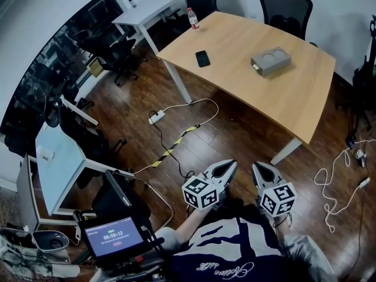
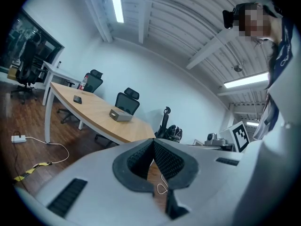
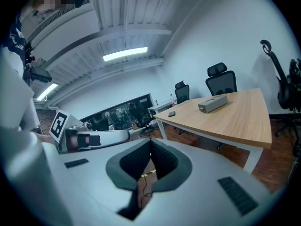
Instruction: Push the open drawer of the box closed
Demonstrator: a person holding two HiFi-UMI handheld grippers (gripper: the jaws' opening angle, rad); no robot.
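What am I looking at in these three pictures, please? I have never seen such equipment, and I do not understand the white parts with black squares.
There is no robot here. A person holds a two-jaw tool in each hand: the left gripper and the right gripper. The cubes with black squares are part of them. One picture comes from a camera on the person's head, looking down. The other two come from cameras riding on each gripper. On the wooden table are a grey box, a black phone and a bottle. Both grippers are shut, hold nothing, and are away from the table.
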